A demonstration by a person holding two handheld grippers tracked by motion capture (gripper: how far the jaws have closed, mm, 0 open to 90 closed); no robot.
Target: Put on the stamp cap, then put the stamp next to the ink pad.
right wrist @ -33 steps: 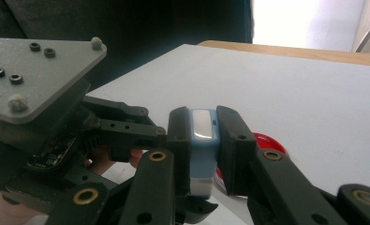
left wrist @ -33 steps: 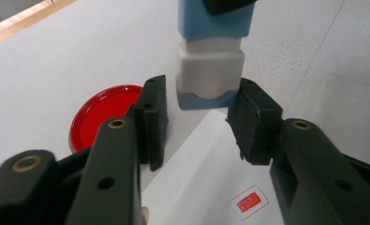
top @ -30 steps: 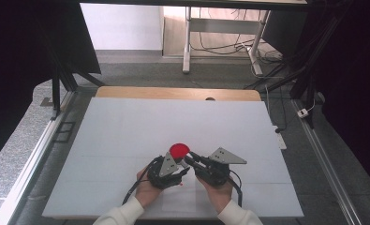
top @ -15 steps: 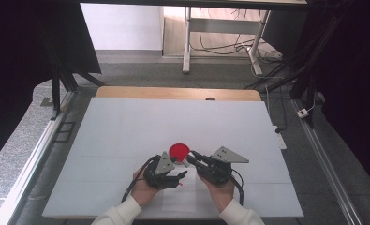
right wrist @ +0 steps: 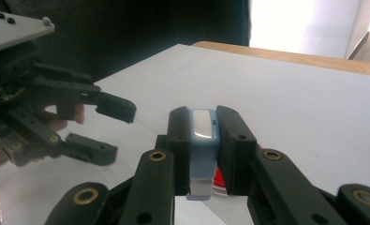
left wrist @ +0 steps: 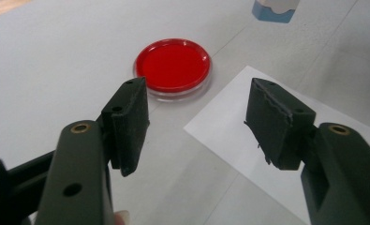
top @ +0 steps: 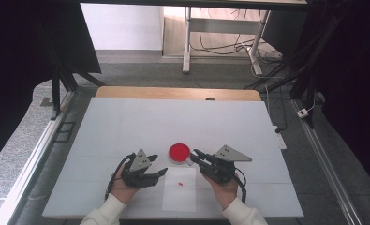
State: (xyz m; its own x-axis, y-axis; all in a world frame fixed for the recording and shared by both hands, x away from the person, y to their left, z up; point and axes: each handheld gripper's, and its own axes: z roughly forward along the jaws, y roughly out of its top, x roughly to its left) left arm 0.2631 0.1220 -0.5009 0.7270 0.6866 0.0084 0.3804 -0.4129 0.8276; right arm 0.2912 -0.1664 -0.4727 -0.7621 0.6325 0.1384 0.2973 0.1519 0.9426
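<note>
Now my left gripper [left wrist: 196,122] is gaping half-wide, fingers having just been opening on nothing, while my right gripper [right wrist: 204,140] is clamping a small pale-blue plastic device [right wrist: 202,140] beside the round red-filled dish [left wrist: 173,66].

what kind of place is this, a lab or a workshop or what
Probably a lab test bench: a bare white table with a red dish on it, black curtains around, and loose cables on the floor behind.

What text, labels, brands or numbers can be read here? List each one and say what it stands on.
None can be read.
The round red dish with a clear rim: no label.
The white paper sheet: blank but for a small red mark, not a letter.
The small pale blue block with a white top, clamped in the right gripper: no writing can be made out.
The left gripper: unmarked jaws.
</note>
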